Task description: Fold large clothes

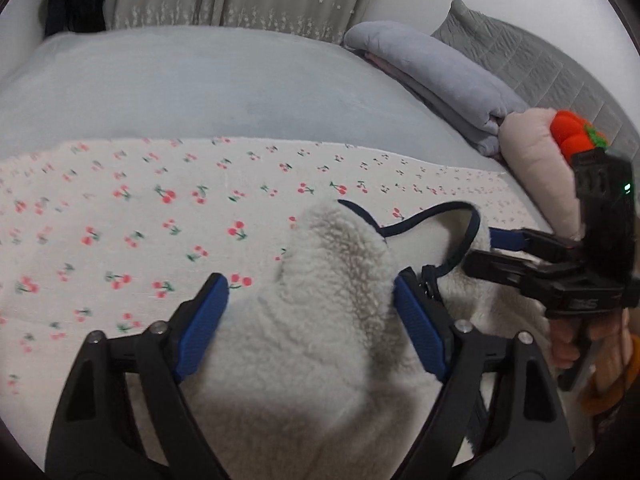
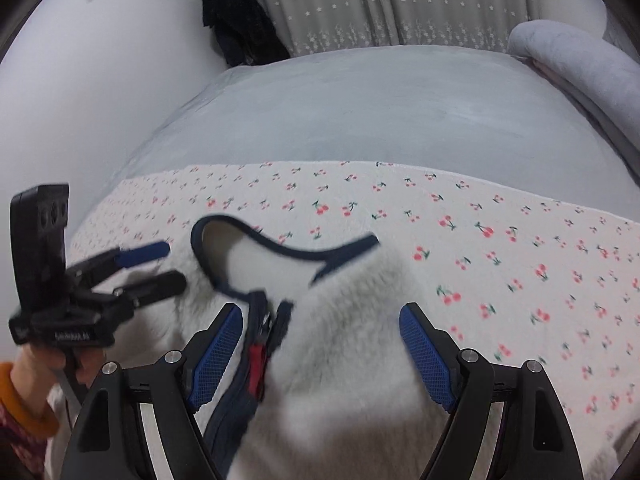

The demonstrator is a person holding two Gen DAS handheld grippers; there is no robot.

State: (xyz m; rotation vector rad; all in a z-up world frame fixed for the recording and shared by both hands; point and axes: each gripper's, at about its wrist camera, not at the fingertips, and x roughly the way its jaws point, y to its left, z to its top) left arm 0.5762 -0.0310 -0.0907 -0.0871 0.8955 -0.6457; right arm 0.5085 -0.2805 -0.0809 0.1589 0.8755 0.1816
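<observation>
Left gripper (image 1: 310, 300) open, jaws astride a hump of fluffy white fleece jacket (image 1: 320, 340), pads not pressing. Right gripper (image 2: 320, 332) also open over the same jacket, on a cherry-print cloth (image 2: 500, 240). Only the right view shows the zipper with red pull (image 2: 256, 364); only the left shows a plush toy (image 1: 536, 152) beyond.

Wide bed (image 1: 200, 88) under a pale blue-grey cover. Across the near half, a white cherry-print cloth (image 1: 120, 220); on that cloth, near edge, a white fleece garment (image 1: 320, 320) with navy trim. Far right, folded grey blankets (image 1: 440, 76) beside a pink cushion (image 1: 532, 152).
</observation>
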